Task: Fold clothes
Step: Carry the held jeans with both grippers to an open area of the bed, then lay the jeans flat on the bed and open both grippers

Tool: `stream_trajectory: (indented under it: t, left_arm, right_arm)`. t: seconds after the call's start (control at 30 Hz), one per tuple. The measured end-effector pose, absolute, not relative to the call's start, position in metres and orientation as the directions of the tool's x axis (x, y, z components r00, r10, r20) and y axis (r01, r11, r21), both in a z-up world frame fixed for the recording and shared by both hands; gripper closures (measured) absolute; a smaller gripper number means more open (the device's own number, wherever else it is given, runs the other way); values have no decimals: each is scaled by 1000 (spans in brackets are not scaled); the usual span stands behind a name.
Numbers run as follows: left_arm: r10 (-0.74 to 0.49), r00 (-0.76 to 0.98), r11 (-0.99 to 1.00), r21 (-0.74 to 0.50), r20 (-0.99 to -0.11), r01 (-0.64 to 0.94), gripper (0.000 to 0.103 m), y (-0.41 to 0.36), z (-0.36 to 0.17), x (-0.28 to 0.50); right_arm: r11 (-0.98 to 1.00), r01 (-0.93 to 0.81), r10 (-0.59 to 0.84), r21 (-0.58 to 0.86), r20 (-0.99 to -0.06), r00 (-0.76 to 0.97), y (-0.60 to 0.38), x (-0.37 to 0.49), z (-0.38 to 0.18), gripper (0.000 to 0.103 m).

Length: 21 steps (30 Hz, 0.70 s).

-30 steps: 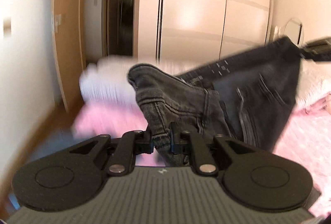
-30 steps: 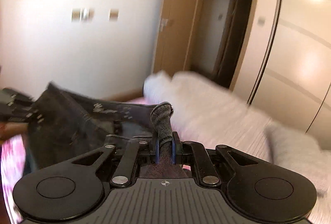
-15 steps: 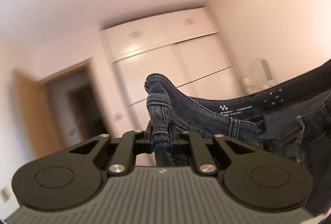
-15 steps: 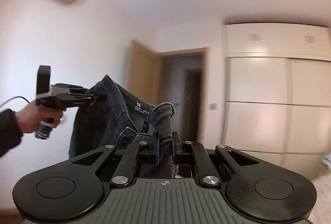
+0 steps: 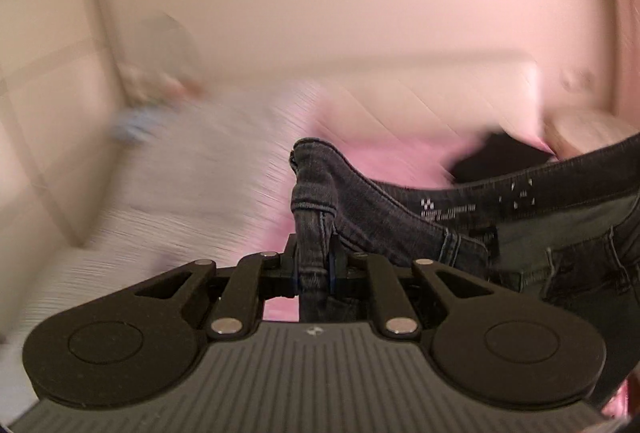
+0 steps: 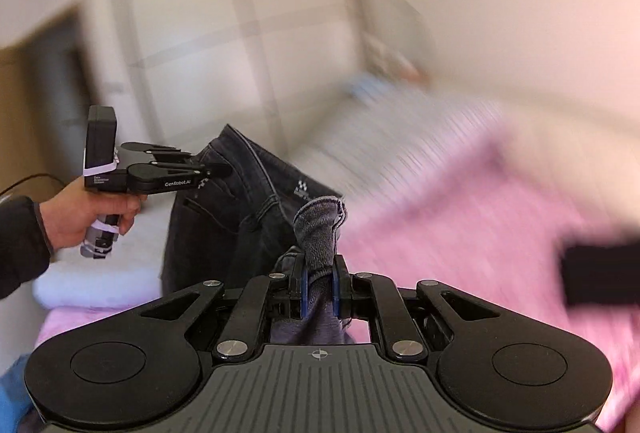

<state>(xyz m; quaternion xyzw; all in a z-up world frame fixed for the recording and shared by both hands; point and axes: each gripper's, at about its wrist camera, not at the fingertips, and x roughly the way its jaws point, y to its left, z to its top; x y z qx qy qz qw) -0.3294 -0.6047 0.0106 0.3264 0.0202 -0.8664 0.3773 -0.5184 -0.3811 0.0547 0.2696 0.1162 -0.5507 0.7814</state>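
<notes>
The pink bedspread (image 6: 460, 233) lies open below the hanging jeans (image 6: 224, 217); a dark item (image 6: 600, 273) (too blurred to identify) occupies its right edge.

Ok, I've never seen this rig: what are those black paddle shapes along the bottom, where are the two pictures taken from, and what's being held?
No robot here: a person holds two handheld two-finger grippers, each with a fisheye camera looking along its fingers. The paddle shapes are each gripper's own body. In the left wrist view, the left gripper is shut on the waistband of dark grey denim jeans. In the right wrist view, the right gripper pinches the same jeans; a hand carries the other gripper. Below lies a blurred pink bedspread.
</notes>
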Motion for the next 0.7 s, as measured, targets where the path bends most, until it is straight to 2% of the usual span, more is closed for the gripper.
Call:
stream_trajectory:
  t: [0.1, 0.17, 0.33, 0.47, 0.6, 0.63, 0.67, 0.7]
  left_arm:
    - [-535, -516, -781, 159, -669, 603, 93, -649, -54, -402]
    - [-498, -520, -802, 141, -694, 580, 93, -672, -85, -436]
    - [-456, -534, -829, 122, -712, 546, 93, -725, -135, -511]
    - [-419, -541, -842, 90, -730, 532, 93, -766, -170, -563]
    - [-325, -512, -836, -12, -795, 548, 80, -780, -207, -570]
    - [-318, -509, -835, -18, -799, 550, 77, -776, -210, -562]
    - [-318, -504, -828, -24, -803, 560, 68, -769, -211, -548]
    - [-321, -498, -818, -28, -805, 574, 63, -761, -210, -527]
  right_arm:
    - [91, 922, -761, 376, -571, 308, -414, -589, 5, 94]
    - [36, 919, -736, 392, -611, 289, -438, -641, -11, 94]
    - [-10, 920, -725, 392, -636, 264, -487, -686, -31, 94]
    - [-69, 931, -725, 358, -659, 200, -515, -705, -74, 94]
    - [-144, 945, -593, 294, -790, 156, -546, -730, -147, 91]
    - [-156, 951, -560, 268, -817, 139, -554, -735, -161, 88]
    - [-160, 958, -539, 238, -834, 117, -557, -738, -169, 83]
    - [-148, 966, -542, 212, -835, 100, -556, -738, -170, 81]
